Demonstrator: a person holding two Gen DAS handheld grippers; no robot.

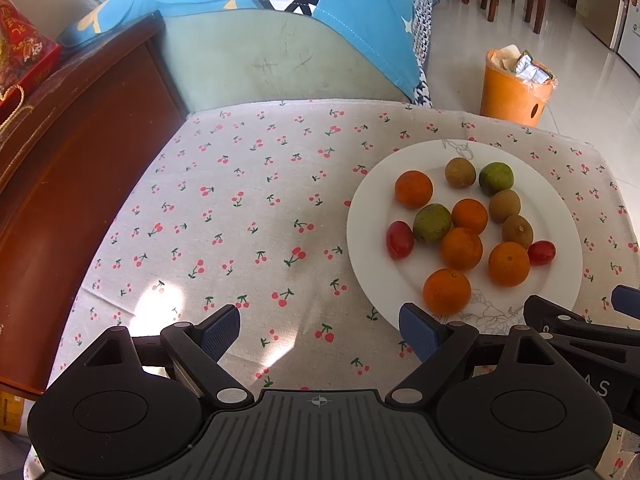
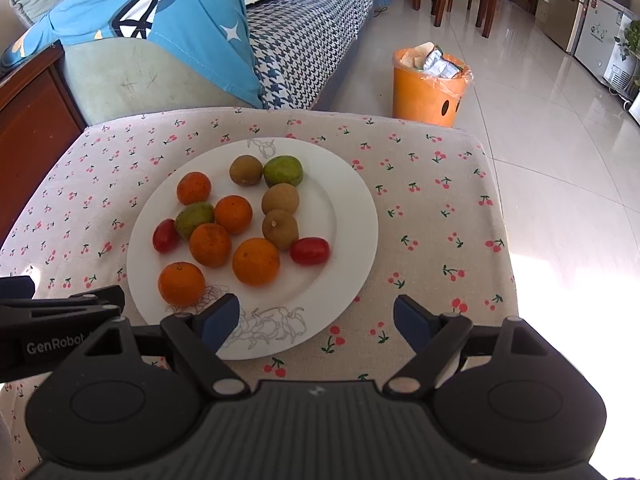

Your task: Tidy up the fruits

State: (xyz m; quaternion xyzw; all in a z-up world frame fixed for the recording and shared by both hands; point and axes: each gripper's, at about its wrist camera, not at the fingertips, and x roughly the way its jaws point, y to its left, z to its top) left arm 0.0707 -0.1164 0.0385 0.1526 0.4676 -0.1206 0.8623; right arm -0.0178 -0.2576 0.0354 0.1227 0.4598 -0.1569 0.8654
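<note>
Both tools agape – plate point(image 2: 352, 216) heaped: oranges, green, brown, red fruit.

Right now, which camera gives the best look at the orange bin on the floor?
The right wrist view: the orange bin stands whole there, with its plastic liner, the wrappers inside and two dark holes in its side. The left wrist view shows the same bin smaller, near the edge, with one hole visible.

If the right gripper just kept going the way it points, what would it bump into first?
Probably the near rim of the white plate, or the cloth beside it; depth is unclear. The right gripper is open and empty.
</note>
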